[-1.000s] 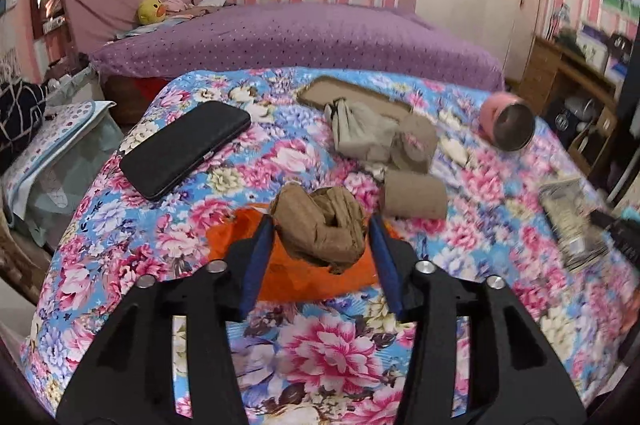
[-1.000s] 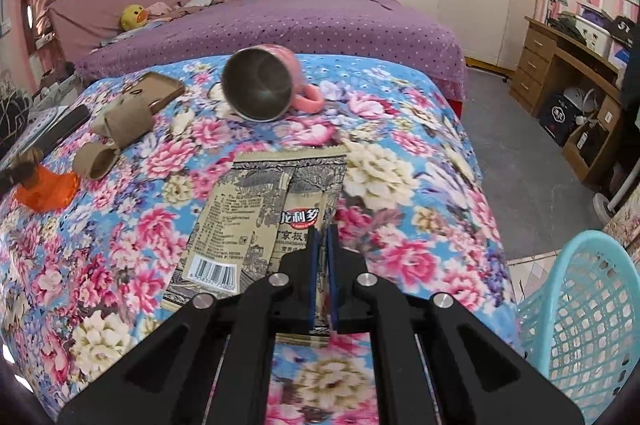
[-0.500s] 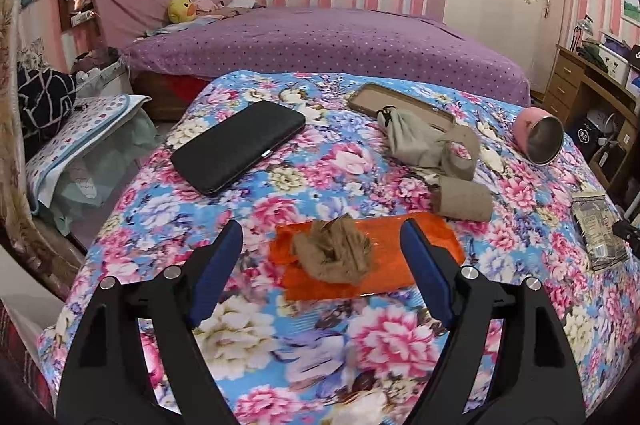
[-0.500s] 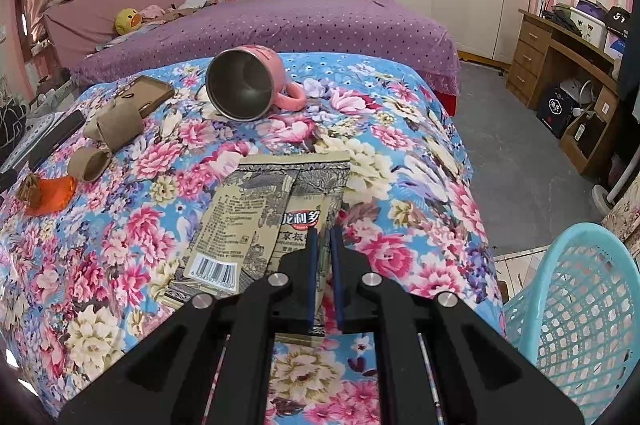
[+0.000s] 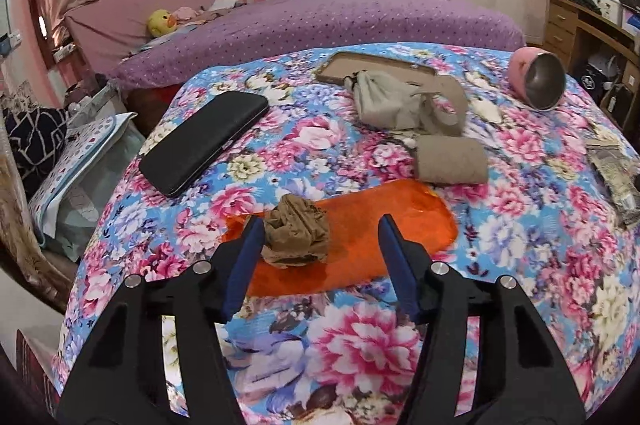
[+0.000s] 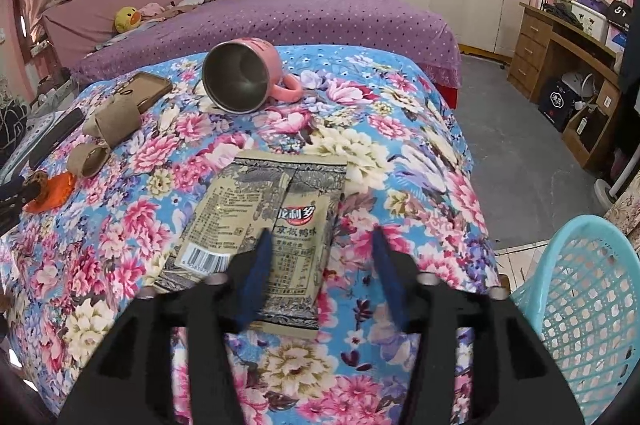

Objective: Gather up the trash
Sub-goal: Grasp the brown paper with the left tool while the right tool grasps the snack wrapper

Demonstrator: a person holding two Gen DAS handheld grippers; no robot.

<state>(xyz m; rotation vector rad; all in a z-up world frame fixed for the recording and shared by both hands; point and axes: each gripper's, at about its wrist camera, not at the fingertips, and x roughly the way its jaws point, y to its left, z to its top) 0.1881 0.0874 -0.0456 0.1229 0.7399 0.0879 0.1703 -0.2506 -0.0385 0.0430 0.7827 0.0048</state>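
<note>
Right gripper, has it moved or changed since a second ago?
Yes. The right gripper has gone from shut to opening, straddling the snack packet; it keeps its place on the floral bedspread.

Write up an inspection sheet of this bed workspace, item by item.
Surface: floral bedspread, covering the bed.
Job's things: crumpled brown wad on orange wrapper; snack packets lying flat; two cardboard tubes; teal basket beside the bed.
Clutter: tipped pink mug, black phone, phone case, beige cloth.
Grippers: left claw closing, wad between the jaws near the left finger; right claw opening over packets.
Cables: nothing seen.
Surroundings: purple bed, wooden desk.
</note>
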